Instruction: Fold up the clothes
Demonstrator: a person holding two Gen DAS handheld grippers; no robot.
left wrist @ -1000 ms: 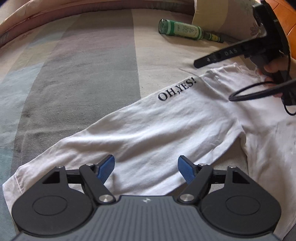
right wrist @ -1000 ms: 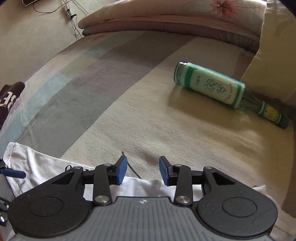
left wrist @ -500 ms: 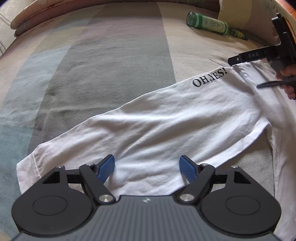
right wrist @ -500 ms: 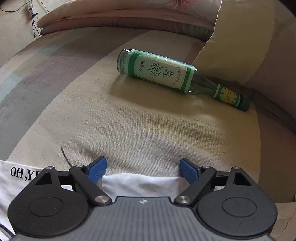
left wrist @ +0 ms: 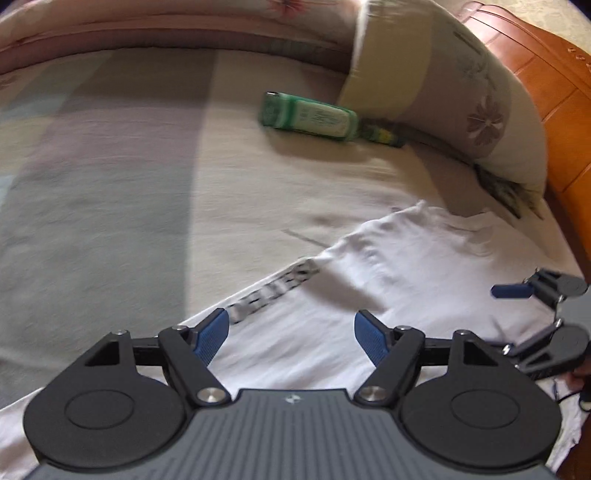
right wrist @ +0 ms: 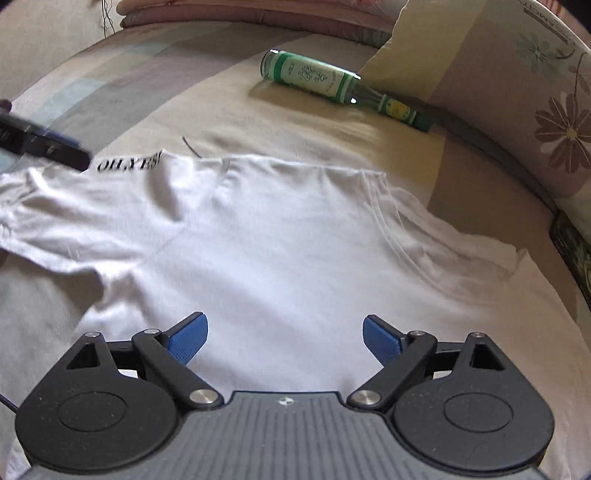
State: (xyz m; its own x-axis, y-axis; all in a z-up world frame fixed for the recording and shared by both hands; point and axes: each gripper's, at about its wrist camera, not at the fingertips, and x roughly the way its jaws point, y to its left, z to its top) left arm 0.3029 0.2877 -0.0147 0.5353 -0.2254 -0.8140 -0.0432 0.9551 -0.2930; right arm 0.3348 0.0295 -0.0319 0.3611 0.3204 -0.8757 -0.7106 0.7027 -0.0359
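A white T-shirt lies spread flat on the striped bed sheet, collar toward the right. Black "OH,YES!" lettering sits near its far left edge. My right gripper hovers over the shirt's body. Its jaws are opening wide, and only the cloth below shows between the blue pads. My left gripper hangs over the sleeve side beside the blurred lettering. Its jaws are closing slightly but stand wide, with nothing pressed between them. One right finger shows at the left wrist view's right edge.
A green glass bottle lies on its side beyond the shirt, against a flowered pillow. An orange wooden headboard stands at the far right. A folded quilt runs along the far edge of the bed.
The right jaws have gone from narrow to wide and drawn back from the shirt's far edge over its body. The left gripper has swung right from the sleeve toward the lettering.
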